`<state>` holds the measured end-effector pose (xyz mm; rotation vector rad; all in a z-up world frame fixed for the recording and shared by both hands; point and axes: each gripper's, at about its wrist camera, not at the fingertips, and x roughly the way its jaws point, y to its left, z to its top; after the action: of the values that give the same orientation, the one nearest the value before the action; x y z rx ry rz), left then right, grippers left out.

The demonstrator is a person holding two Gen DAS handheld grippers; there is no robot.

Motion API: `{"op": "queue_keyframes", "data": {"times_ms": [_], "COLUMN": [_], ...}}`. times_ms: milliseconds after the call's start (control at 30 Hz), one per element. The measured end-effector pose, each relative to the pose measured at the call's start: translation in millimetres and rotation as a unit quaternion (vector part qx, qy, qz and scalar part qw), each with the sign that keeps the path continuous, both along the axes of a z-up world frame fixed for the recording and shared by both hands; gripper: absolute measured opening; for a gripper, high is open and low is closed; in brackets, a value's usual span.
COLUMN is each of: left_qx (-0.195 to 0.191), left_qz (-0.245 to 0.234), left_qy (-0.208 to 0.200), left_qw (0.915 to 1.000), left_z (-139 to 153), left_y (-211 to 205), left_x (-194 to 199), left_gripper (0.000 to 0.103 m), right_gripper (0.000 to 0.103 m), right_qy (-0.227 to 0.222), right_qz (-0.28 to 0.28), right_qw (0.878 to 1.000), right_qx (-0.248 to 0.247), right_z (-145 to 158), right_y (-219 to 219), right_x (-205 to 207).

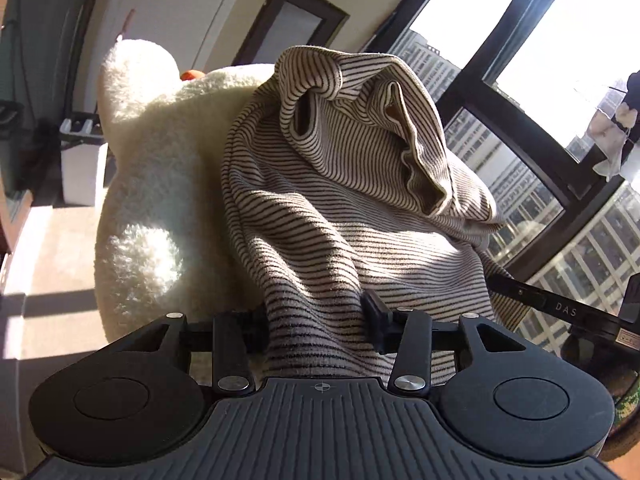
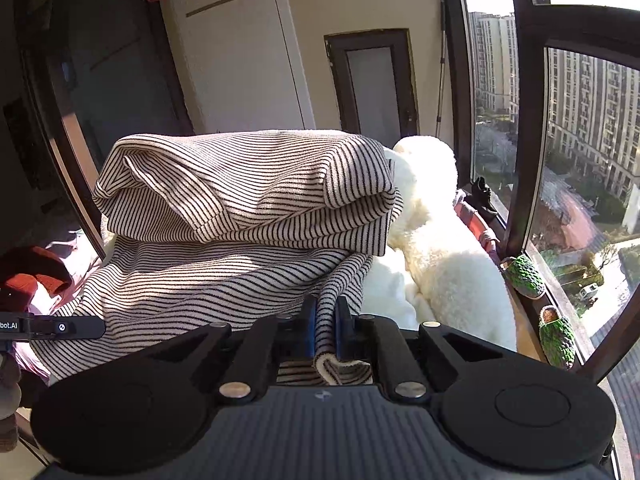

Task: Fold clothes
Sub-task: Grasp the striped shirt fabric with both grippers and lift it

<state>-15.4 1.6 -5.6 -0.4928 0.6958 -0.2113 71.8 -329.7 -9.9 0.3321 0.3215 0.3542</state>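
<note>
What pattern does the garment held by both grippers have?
Thin dark stripes on cream garment; clearest in the right wrist view.

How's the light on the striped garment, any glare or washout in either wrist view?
Left wrist: sky through the window blown out; striped garment dappled with sun and shadow, stripes legible; left gripper shaded. Right wrist: garment evenly lit; right gripper clear; fisheye bends the window frame.
</note>
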Motion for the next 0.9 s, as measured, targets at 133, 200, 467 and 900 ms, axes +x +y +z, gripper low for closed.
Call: {"op": "queue_keyframes", "data": {"times_ms": [133,200,467,900], "left_qx": [0.018,0.029,0.045,0.112], "left_qz": [0.029,0.044,0.077,0.147], "left_qy": [-0.052,-0.075,-0.093,-0.06], "left_qw": [0.9981,0.9958,0.9916,0.9809], "left_z": [15,24,38,33], "left_y": [-11,-22,-65,-58], "left_x": [-39,-61,-129,-148], "left_gripper": [0.01,0.009,0.009,0.055], "right_gripper": [0.007,0.007,0.007,0.027], "right_qy": [-0.019,-0.012,0.002,-0.063], "right_qz": [0.027,0.053,0.137,0.114], "right_qw": [0.998,0.997,0.987,0.985], "right_qx": [0.055,0.063,0.081,-0.109], "right_z": [-10,-7,-17,50], "right_y": [-65,-80,-127,-90], "right_x": [3,-5,-73,-152]}}
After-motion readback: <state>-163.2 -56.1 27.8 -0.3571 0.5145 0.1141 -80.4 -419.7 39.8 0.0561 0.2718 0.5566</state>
